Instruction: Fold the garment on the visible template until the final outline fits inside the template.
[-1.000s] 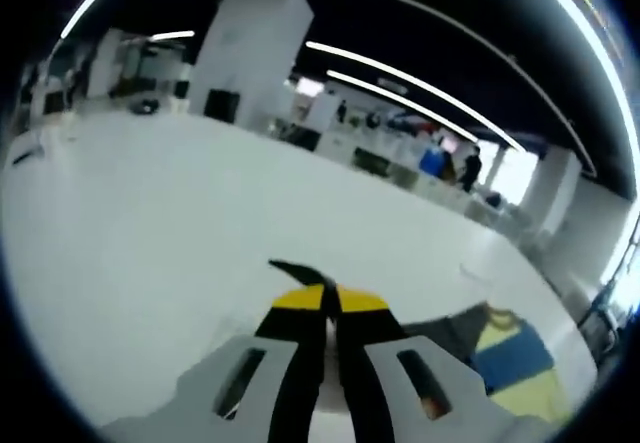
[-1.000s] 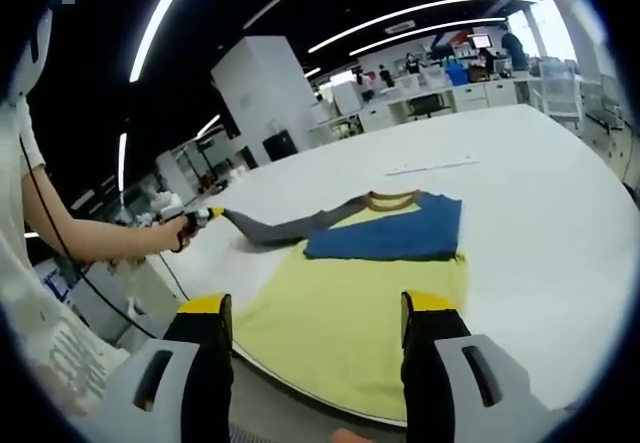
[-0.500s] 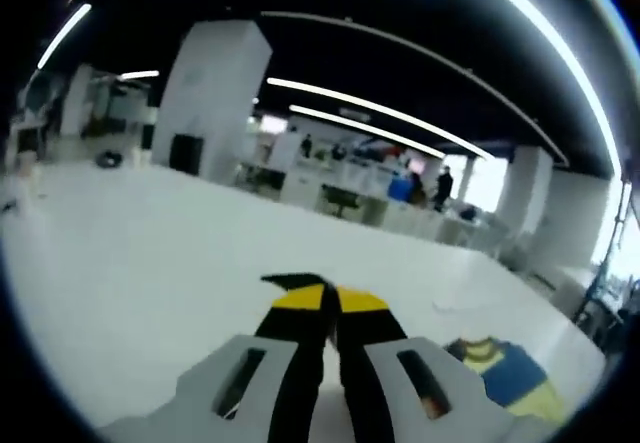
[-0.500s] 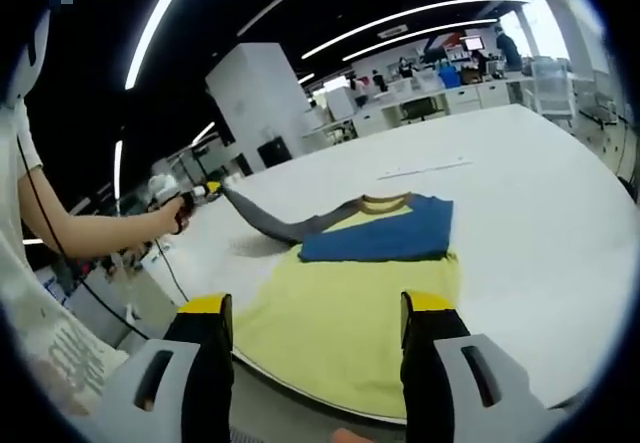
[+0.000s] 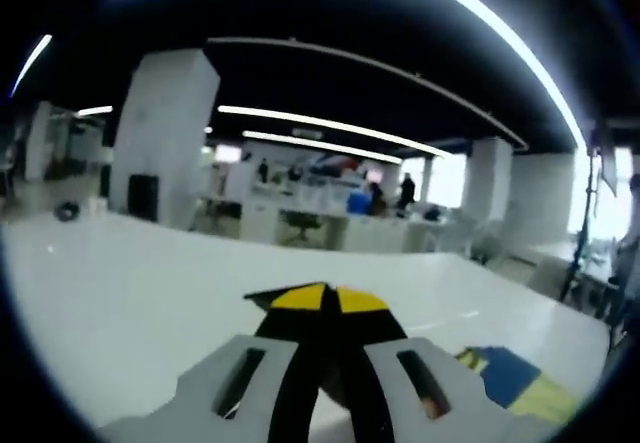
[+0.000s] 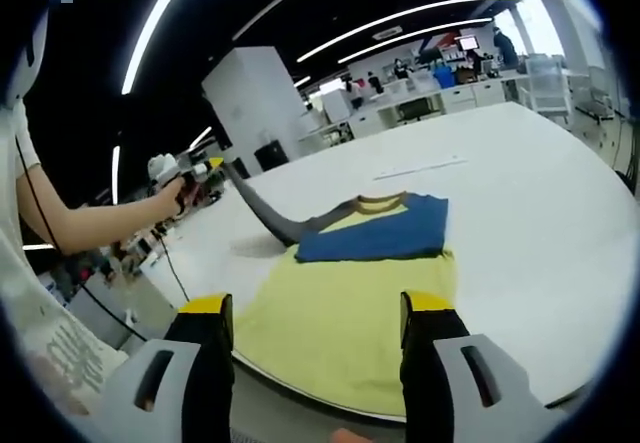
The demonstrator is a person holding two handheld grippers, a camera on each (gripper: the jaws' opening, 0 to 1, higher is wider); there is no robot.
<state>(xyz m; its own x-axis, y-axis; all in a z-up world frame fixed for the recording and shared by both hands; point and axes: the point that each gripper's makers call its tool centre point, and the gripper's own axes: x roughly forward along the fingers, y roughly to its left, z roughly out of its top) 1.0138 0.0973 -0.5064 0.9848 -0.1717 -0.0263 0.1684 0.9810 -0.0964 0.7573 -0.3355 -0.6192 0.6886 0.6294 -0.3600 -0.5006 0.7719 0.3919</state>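
A yellow garment (image 6: 340, 323) lies flat on the white table (image 6: 520, 213), with a blue part (image 6: 375, 238) folded across its top and a tan collar. Its grey sleeve (image 6: 255, 208) rises off the table to my left gripper (image 6: 205, 170), which a person's hand holds in the air, shut on the sleeve's end. In the left gripper view the yellow-tipped left gripper (image 5: 322, 298) is closed, dark cloth (image 5: 262, 294) peeking out beside the tips, and the garment (image 5: 515, 381) lies low right. My right gripper (image 6: 318, 313) is open over the garment's near hem, holding nothing.
A thin pale strip (image 6: 420, 170) lies on the table beyond the garment. The table's near edge (image 6: 300, 388) curves below the hem. A person's arm (image 6: 90, 228) reaches in from the left. Desks, a white pillar (image 6: 255, 103) and people stand far behind.
My left gripper has lifted the grey sleeve higher off the table, and its view has tipped upward. My right gripper has stayed in place, open.
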